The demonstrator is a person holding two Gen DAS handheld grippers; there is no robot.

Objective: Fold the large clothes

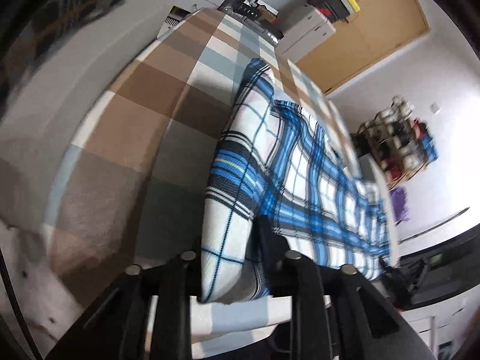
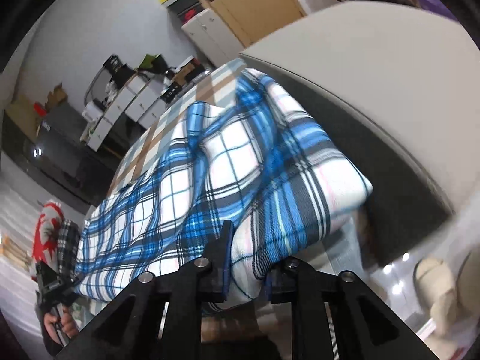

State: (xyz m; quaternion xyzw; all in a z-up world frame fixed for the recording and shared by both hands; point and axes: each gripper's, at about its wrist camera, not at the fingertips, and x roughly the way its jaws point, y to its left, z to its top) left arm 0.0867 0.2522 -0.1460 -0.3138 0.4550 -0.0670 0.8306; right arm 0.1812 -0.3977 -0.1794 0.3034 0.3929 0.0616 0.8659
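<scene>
A large blue, white and black plaid cloth [image 1: 288,162] lies stretched over a table with a brown, grey and white checked cover [image 1: 144,114]. My left gripper [image 1: 231,258] is shut on the near edge of the cloth, with the fabric bunched between its fingers. In the right wrist view the same plaid cloth [image 2: 228,162] lies rumpled in folds. My right gripper [image 2: 249,258] is shut on another part of its near edge. The left gripper [image 2: 51,282] and the hand holding it show at the far left of the right wrist view.
A grey padded edge [image 2: 375,69] curves along the right of the cloth. White cabinets [image 2: 132,102] and a wooden door [image 2: 249,3] stand behind the table. A shoe rack [image 1: 399,138] stands against the white wall. A red and white item [image 2: 48,228] lies at the left.
</scene>
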